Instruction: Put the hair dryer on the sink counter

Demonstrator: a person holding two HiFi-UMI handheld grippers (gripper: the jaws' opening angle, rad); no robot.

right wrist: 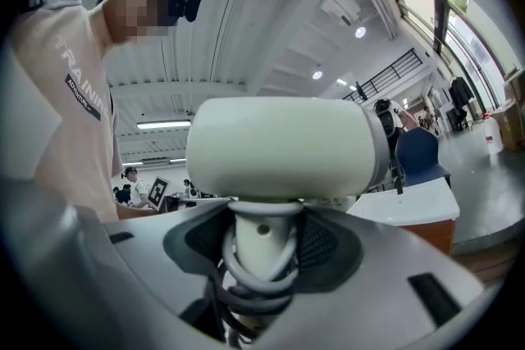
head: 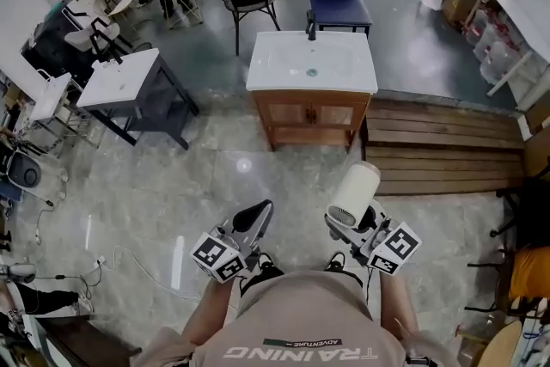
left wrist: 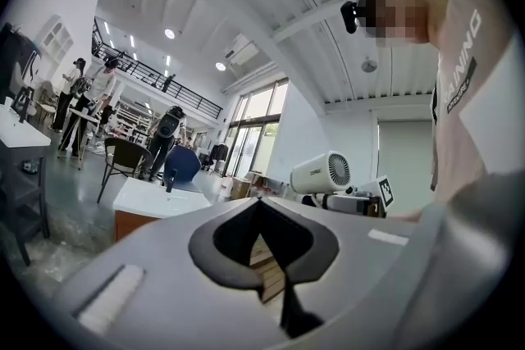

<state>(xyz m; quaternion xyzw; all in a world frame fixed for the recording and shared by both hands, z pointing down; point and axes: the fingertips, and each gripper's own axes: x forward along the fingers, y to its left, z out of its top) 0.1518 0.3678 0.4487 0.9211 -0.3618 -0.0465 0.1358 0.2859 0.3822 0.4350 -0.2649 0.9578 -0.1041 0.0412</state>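
I am clenching the jaws of my right gripper (right wrist: 264, 232) on the handle of the white hair dryer (right wrist: 283, 145), with its grey cord (right wrist: 250, 279) looping round that handle. The barrel is lying crosswise just above the jaws, showing at the lower right of the head view. My left gripper (left wrist: 259, 205) is hanging at the lower centre-left there, its jaws pressing together on nothing. The sink table (head: 352, 80), a white top over a wooden cabinet, is standing well apart from both grippers in the upper middle, on the glossy grey floor (head: 172, 185).
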